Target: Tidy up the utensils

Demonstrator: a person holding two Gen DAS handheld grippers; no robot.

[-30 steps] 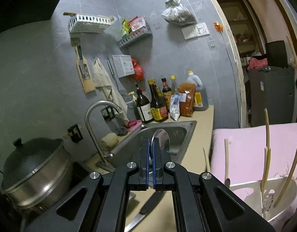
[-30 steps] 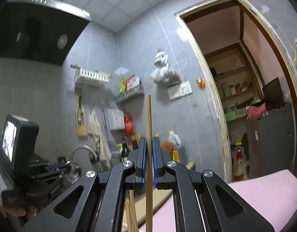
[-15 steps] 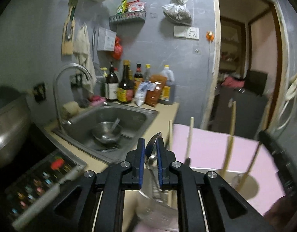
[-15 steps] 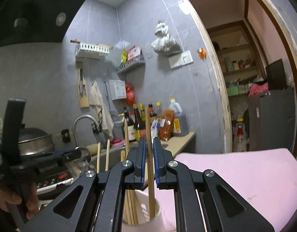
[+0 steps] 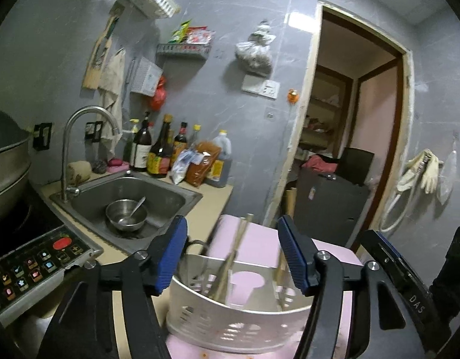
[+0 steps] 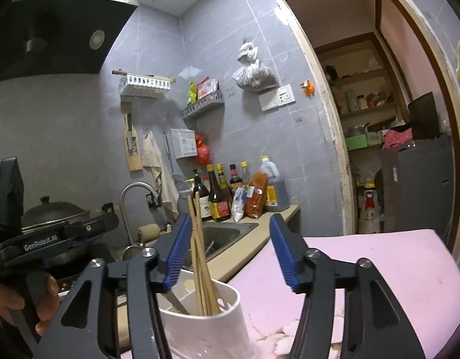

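Note:
My left gripper (image 5: 233, 255) hovers over the white perforated utensil holder (image 5: 230, 323) on the pink pad. Its jaws are opening, and nothing is pressed between the blue pads. Chopsticks (image 5: 237, 254) and a metal utensil stand blurred inside the holder. In the right wrist view my right gripper (image 6: 231, 254) is just above the same holder (image 6: 200, 326), its jaws also opening. Several wooden chopsticks (image 6: 198, 254) lean in the holder near the left pad, free of it. A metal handle (image 6: 176, 300) lies in there too. A hand (image 6: 20, 302) holds the left gripper (image 6: 104, 224).
A steel sink (image 5: 170, 197) at the left holds a bowl with a spoon (image 5: 126, 214). A faucet (image 5: 80, 119), sauce bottles (image 5: 161, 152), a cooker panel (image 5: 35, 266) and a big pot (image 6: 50, 212) line the counter. A doorway (image 5: 358, 137) opens at the right.
Both grippers went from shut to wide. The spoon has left the left jaws and the chopstick the right jaws; both now sit in the holder. The left view swung over the holder.

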